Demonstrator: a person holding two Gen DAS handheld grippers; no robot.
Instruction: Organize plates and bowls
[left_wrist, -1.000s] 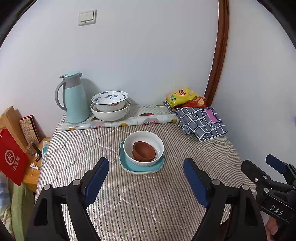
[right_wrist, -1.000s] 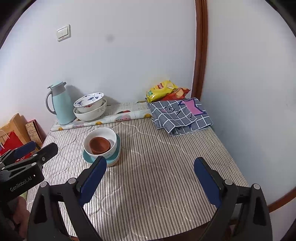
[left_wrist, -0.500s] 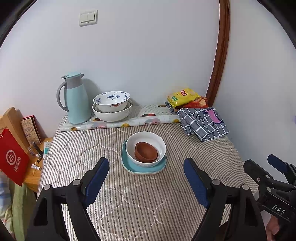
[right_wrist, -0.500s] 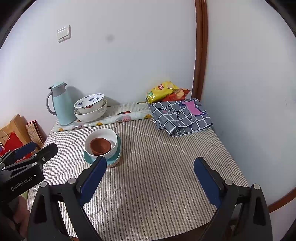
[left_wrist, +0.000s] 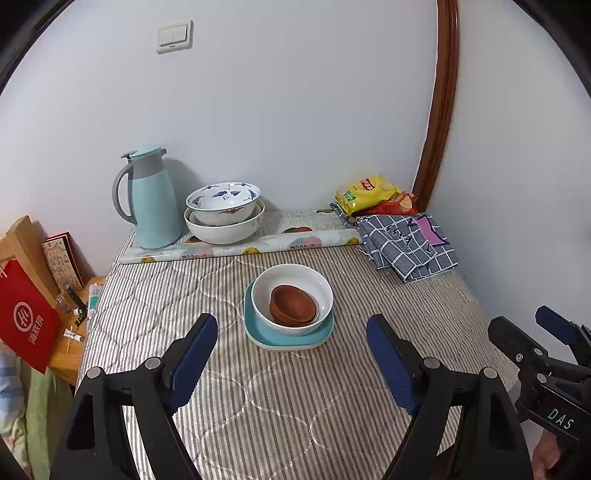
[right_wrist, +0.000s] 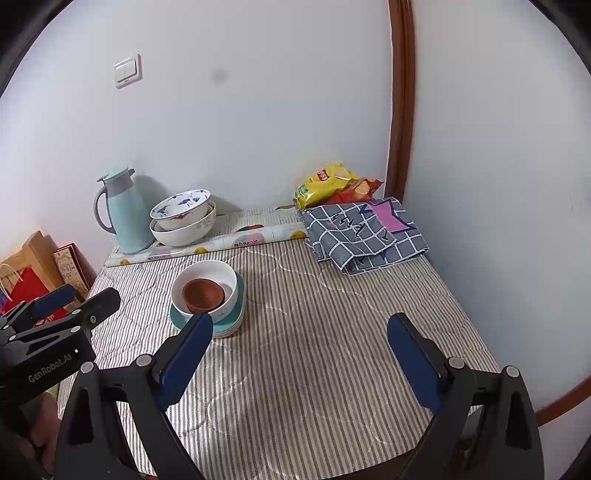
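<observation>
A small brown bowl (left_wrist: 293, 304) (right_wrist: 203, 293) lies inside a white bowl (left_wrist: 314, 284) (right_wrist: 221, 273), which rests on stacked teal plates (left_wrist: 321, 334) (right_wrist: 236, 317) in the middle of the striped table. At the back, a blue-patterned bowl (left_wrist: 223, 197) (right_wrist: 181, 205) is nested in a larger white bowl (left_wrist: 221, 230) (right_wrist: 184, 232). My left gripper (left_wrist: 291, 334) is open and empty, just short of the teal plates. My right gripper (right_wrist: 299, 334) is open and empty over bare cloth, to the right of the stack.
A teal thermos jug (left_wrist: 151, 199) stands at the back left beside a rolled patterned sheet (left_wrist: 240, 247). A checked cloth (left_wrist: 410, 245) and snack bags (left_wrist: 365, 192) fill the back right corner. Left of the table are a red bag (left_wrist: 26, 317) and boxes.
</observation>
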